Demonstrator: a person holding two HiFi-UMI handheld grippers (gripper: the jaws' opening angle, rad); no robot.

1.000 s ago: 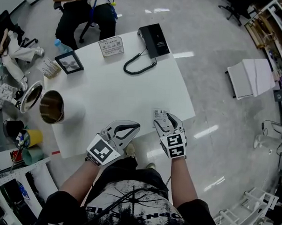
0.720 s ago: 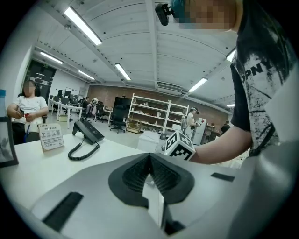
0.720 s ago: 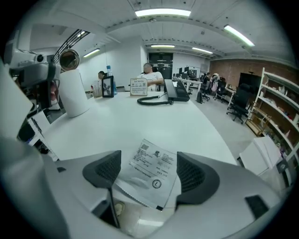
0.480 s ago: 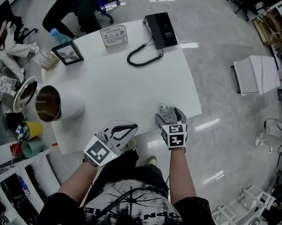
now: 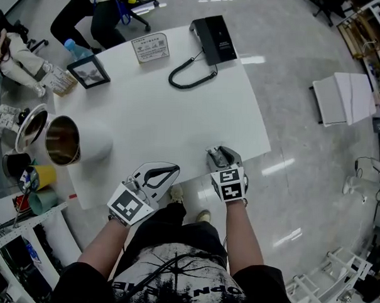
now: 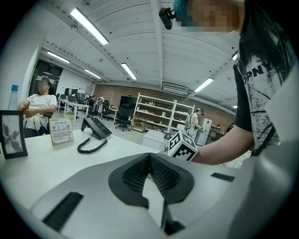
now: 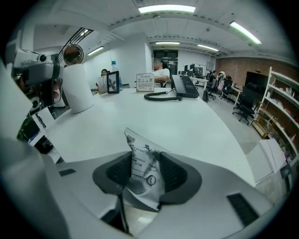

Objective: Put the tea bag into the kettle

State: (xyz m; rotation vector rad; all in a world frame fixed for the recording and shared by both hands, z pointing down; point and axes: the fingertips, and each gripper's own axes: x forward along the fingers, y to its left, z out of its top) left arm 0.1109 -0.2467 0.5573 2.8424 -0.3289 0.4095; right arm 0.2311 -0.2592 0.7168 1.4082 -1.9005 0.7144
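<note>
- The right tongs (image 7: 145, 176) are closing on the tea bag (image 7: 142, 163), a small printed sachet sticking up between the pads at the near right edge of the worktop (image 5: 166, 115).
- The sachet is looking light, thin and limp, and it is already creasing where it is pinched.
- A hold across its flat middle is probably serving better than one at a corner, which could slip.
- The left tongs (image 6: 150, 175) are hanging pressed together and empty.
- The kettle (image 5: 65, 141) is standing open-mouthed, well apart on the left.

Bright, even light; fisheye distortion
</note>
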